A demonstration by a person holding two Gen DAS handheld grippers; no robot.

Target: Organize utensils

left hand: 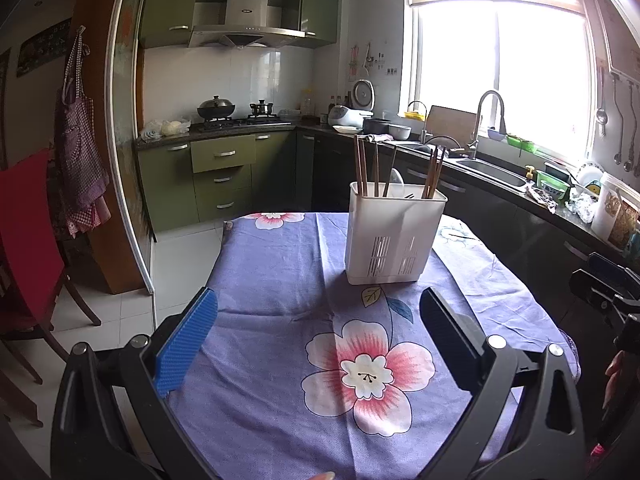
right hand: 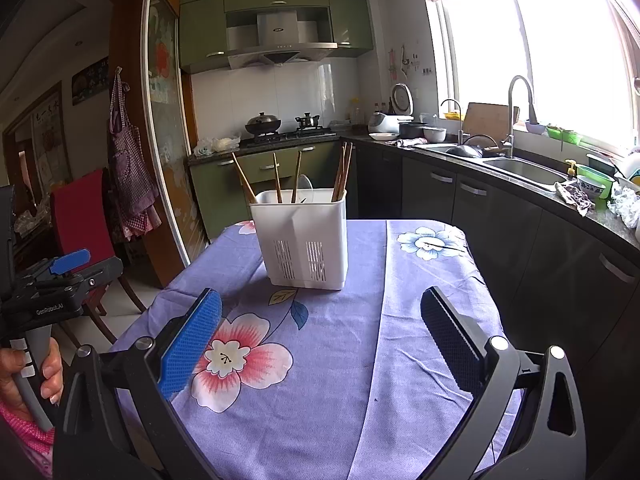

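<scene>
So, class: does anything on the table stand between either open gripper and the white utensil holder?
Nothing visible does. Only bare floral tablecloth lies between the left gripper and the utensil holder, and likewise ahead of the right gripper.

Utensil holder (left hand: 394, 236) stands upright on the tablecloth (left hand: 280, 280), right of centre in the left wrist frame; centre-left in the right wrist frame (right hand: 302, 238). Chopsticks (left hand: 362, 166) stand inside it, in groups at left and right. Left gripper (left hand: 320, 336) at lower frame, before the holder, apart from it. Right gripper (right hand: 322, 338) likewise. Behind: stove (left hand: 244, 122) upper centre, sink (left hand: 492, 170) at right. Chair (left hand: 28, 248) at left edge.
</scene>
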